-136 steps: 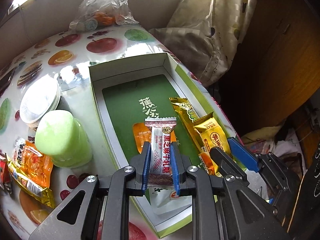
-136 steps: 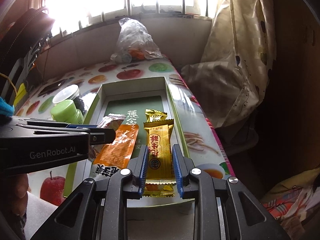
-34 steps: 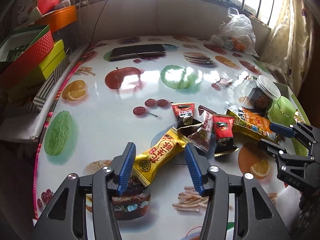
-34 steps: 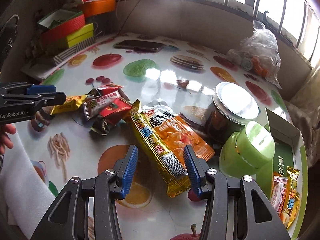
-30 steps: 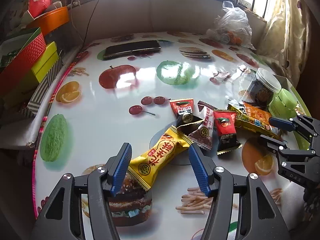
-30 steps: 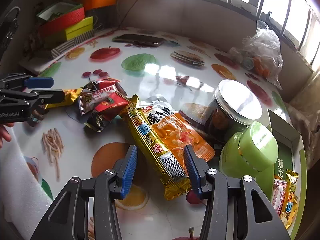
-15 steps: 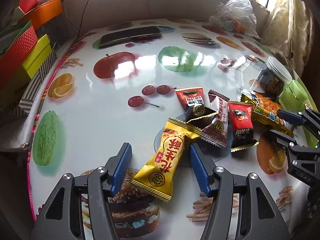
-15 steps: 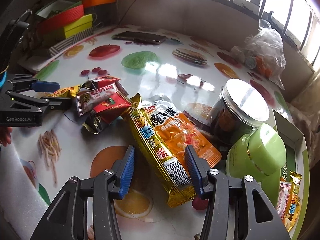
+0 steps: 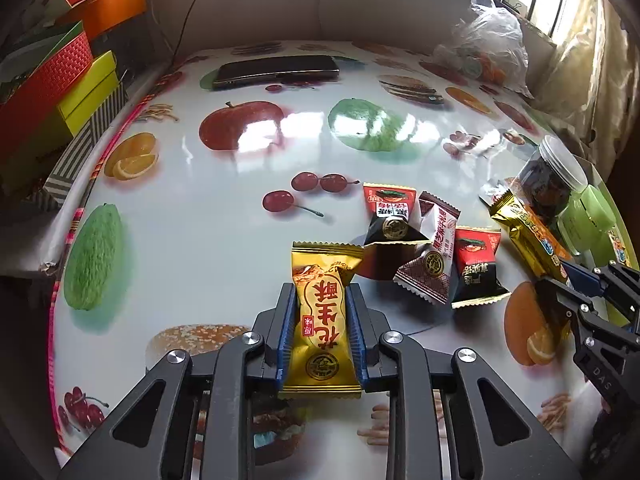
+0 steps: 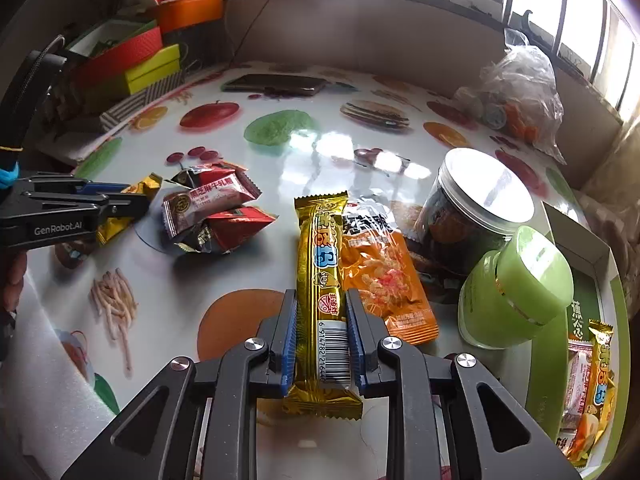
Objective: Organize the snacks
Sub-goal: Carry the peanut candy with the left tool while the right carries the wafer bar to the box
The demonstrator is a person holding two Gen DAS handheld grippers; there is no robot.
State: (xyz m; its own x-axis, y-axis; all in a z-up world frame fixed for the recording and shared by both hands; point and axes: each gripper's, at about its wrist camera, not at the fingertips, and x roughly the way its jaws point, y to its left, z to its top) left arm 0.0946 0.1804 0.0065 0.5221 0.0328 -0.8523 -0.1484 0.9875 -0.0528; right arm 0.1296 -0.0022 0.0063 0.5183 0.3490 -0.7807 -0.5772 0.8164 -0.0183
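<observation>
My left gripper [image 9: 321, 312] is shut on a yellow peanut-candy packet [image 9: 322, 324] over the fruit-print table. A small pile of red, black and brown candy packets [image 9: 428, 248] lies just to its right. My right gripper [image 10: 321, 320] is shut on a long gold snack bar [image 10: 323, 280], beside an orange snack pouch [image 10: 384, 276]. The green-rimmed box [image 10: 548, 360] with several snacks inside [image 10: 588, 380] sits at the far right. The left gripper [image 10: 120, 200] also shows in the right wrist view, the right gripper [image 9: 576, 284] in the left wrist view.
A clear jar with a white lid [image 10: 480, 204] and a green lidded jar [image 10: 516, 288] stand by the box. A phone [image 9: 276, 70] lies at the table's far side, a plastic bag [image 10: 516, 96] far right. Coloured boxes [image 9: 48, 92] stack at the left.
Both grippers have closed: the left on the yellow peanut-candy packet, the right on the long gold bar. Both were open and straddling these packets half a second ago.
</observation>
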